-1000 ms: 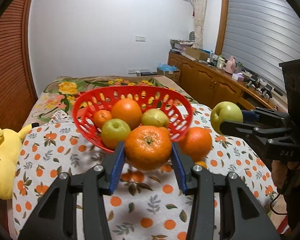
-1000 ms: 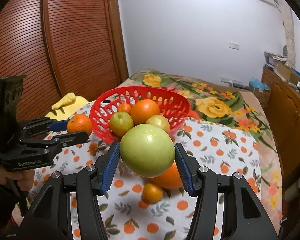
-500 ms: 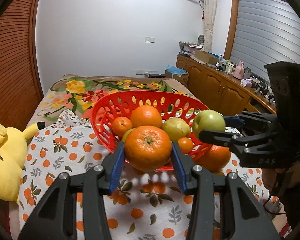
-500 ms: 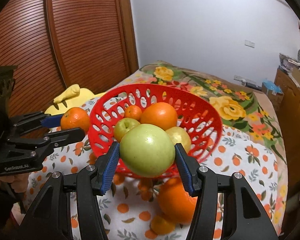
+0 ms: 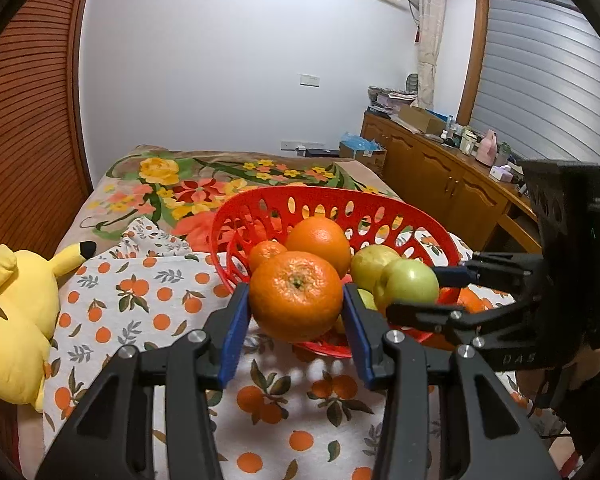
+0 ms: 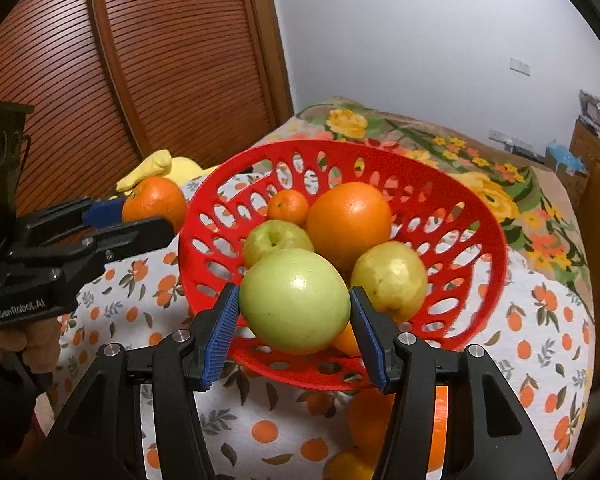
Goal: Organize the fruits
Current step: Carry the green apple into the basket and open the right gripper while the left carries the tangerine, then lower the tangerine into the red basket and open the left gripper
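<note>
A red slotted basket (image 5: 380, 204) (image 6: 480, 216) on the orange-print cloth holds a big orange (image 6: 348, 220), a small orange (image 6: 286, 206), a green apple (image 6: 274, 238) and a yellow-green fruit (image 6: 388, 276). My left gripper (image 5: 296, 300) is shut on an orange (image 5: 296, 294) at the basket's near left rim; it also shows in the right wrist view (image 6: 154, 200). My right gripper (image 6: 294, 304) is shut on a green apple (image 6: 294, 300) over the basket's near rim, seen in the left wrist view (image 5: 408, 284) too.
A yellow plush toy (image 5: 12, 320) lies at the left of the bed. Loose oranges (image 6: 380, 420) lie on the cloth in front of the basket. A wooden slatted wardrobe (image 6: 160, 60) stands to the left, a cluttered wooden cabinet (image 5: 452, 172) to the right.
Both grippers moved closer to the basket with their fruit; the green apple now hangs over the basket's near rim, and the orange is at its left rim.
</note>
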A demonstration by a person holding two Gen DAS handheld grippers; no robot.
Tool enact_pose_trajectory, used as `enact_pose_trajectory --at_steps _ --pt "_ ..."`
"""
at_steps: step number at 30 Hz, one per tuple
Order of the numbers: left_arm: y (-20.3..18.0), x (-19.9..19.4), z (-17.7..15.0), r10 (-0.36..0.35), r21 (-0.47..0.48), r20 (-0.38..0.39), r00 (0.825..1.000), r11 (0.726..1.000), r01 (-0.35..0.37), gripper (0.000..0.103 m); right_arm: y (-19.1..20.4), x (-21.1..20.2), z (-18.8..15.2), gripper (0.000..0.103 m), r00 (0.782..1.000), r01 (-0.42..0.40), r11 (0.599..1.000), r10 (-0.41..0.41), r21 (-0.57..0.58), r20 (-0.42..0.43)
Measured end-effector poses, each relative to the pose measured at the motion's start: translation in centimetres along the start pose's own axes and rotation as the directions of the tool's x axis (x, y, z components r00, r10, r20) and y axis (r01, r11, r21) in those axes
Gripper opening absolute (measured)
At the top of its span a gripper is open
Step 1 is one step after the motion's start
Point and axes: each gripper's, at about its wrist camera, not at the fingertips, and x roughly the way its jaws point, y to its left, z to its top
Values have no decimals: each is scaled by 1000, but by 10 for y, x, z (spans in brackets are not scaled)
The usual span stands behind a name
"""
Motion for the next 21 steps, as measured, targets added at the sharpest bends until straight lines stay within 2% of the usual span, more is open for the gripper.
enact_pose_trajectory --at_steps 7,21 --pt "7 5 4 10 -1 -2 1000 1000 -10 44 0 3 1 57 1000 -3 1000 3 10 -7" --pt "7 40 30 30 17 -29 999 999 -30 44 -12 -23 6 59 997 41 999 -42 18 70"
